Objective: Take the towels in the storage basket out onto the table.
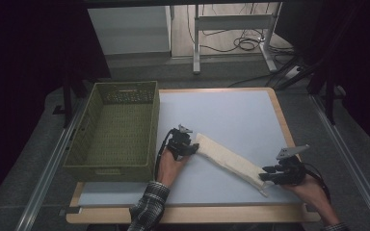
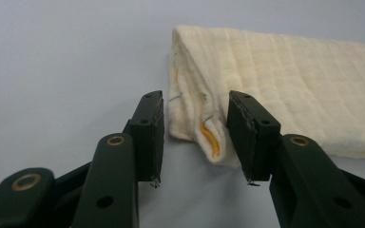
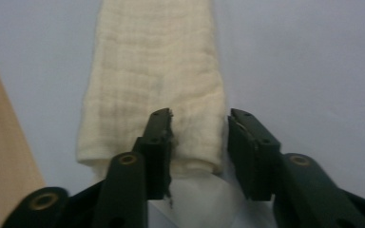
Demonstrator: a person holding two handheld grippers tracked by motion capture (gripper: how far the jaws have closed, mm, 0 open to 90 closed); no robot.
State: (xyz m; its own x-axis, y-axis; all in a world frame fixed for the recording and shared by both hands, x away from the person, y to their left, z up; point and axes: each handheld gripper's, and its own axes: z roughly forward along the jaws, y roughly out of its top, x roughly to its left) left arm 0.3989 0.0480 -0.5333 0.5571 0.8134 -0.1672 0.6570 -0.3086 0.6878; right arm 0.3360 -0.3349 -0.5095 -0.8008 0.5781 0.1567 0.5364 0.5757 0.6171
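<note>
A long folded cream towel [image 1: 229, 161] lies slanted across the pale blue table top [image 1: 231, 108]. At its upper left end is my left gripper [image 1: 192, 147]. In the left gripper view that gripper [image 2: 195, 137] is open, and the folded end of the towel [image 2: 290, 85] with its orange stitching lies between the jaws; a gap shows beside the left jaw. My right gripper [image 1: 266, 174] is at the towel's lower right end. In the right gripper view it [image 3: 199, 142] is open over the corner of the towel [image 3: 152, 71], with a gap beside the right jaw.
An olive woven basket [image 1: 111, 171] stands on the left side of the table, close to the left hand. The table's wooden front edge [image 1: 197, 214] runs just below the towel's lower end. Desk legs and cables [image 1: 241, 43] lie on the floor beyond the table.
</note>
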